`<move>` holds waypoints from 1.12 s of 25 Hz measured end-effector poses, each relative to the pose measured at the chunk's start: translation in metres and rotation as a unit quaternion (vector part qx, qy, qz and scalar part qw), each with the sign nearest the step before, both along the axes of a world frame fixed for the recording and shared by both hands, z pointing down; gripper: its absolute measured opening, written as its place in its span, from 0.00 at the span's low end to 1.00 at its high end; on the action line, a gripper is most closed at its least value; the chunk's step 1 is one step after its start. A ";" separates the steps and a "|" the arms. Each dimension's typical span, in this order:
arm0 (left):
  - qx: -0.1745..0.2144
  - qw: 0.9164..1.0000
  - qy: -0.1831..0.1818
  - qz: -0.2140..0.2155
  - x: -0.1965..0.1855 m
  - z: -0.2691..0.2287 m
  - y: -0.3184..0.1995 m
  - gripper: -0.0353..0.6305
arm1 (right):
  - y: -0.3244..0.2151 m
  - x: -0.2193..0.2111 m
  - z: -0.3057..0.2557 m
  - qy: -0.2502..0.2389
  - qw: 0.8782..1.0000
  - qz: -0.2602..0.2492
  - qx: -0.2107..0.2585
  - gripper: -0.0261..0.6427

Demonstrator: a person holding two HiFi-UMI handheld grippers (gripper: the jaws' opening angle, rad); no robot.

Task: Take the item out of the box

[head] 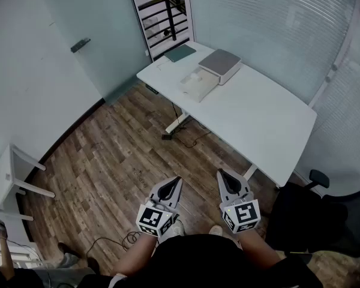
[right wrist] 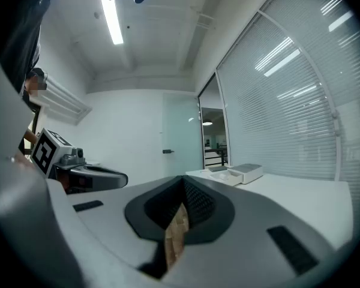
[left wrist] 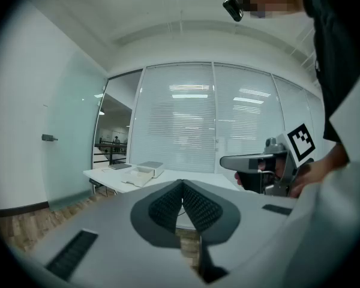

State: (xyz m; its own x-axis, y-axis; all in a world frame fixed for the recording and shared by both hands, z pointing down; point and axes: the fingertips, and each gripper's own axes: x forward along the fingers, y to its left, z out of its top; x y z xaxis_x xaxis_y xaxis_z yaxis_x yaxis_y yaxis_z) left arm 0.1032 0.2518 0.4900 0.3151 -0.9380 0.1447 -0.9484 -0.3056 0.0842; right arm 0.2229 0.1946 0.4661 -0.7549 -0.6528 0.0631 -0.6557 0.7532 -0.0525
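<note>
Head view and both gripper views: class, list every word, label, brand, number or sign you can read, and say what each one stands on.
No readable words, brands or numbers in any view.
Marker cube on the left tool: black-and-white square pattern only, no letters.
Marker cube on the right tool: the same, no letters.
Open box and lid on the white table: too small to show any print.
</note>
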 end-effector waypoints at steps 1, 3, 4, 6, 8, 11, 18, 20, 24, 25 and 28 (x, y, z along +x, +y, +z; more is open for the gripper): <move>0.002 1.000 -0.004 0.001 -0.001 -0.001 0.001 0.07 | 0.001 -0.002 -0.003 0.001 1.000 -0.001 0.004 0.04; 0.006 1.000 -0.009 0.001 -0.004 -0.003 0.003 0.07 | 0.004 -0.007 -0.006 0.004 1.000 -0.002 0.012 0.04; 0.007 1.000 -0.011 0.001 -0.006 -0.004 0.003 0.07 | 0.005 -0.010 -0.007 0.006 1.000 -0.003 0.014 0.04; 0.010 1.000 -0.013 -0.001 -0.011 -0.006 0.002 0.07 | 0.006 -0.017 -0.005 0.009 1.000 -0.005 0.016 0.04; 0.011 1.000 -0.017 -0.001 -0.016 -0.006 0.002 0.07 | 0.004 -0.022 -0.002 0.012 1.000 -0.005 0.013 0.04; 0.008 1.000 -0.022 0.000 -0.025 -0.001 0.004 0.07 | 0.003 -0.029 0.002 0.014 1.000 -0.002 0.007 0.04; 0.011 0.998 -0.053 -0.017 -0.113 -0.001 -0.004 0.07 | -0.008 -0.071 0.020 0.009 1.000 0.008 -0.029 0.05; 0.012 0.999 -0.048 -0.017 -0.135 -0.003 -0.006 0.07 | -0.010 -0.088 0.021 0.004 1.000 0.010 -0.028 0.05; 0.018 0.998 -0.052 -0.011 -0.168 -0.001 -0.011 0.07 | -0.015 -0.117 0.022 0.014 1.000 0.016 -0.015 0.05; 0.019 0.998 -0.053 -0.011 -0.176 0.001 -0.012 0.07 | -0.016 -0.123 0.023 0.018 1.000 0.017 -0.011 0.05; 0.017 0.999 -0.048 -0.018 -0.201 0.005 -0.013 0.07 | -0.020 -0.138 0.019 0.022 0.999 0.024 -0.005 0.05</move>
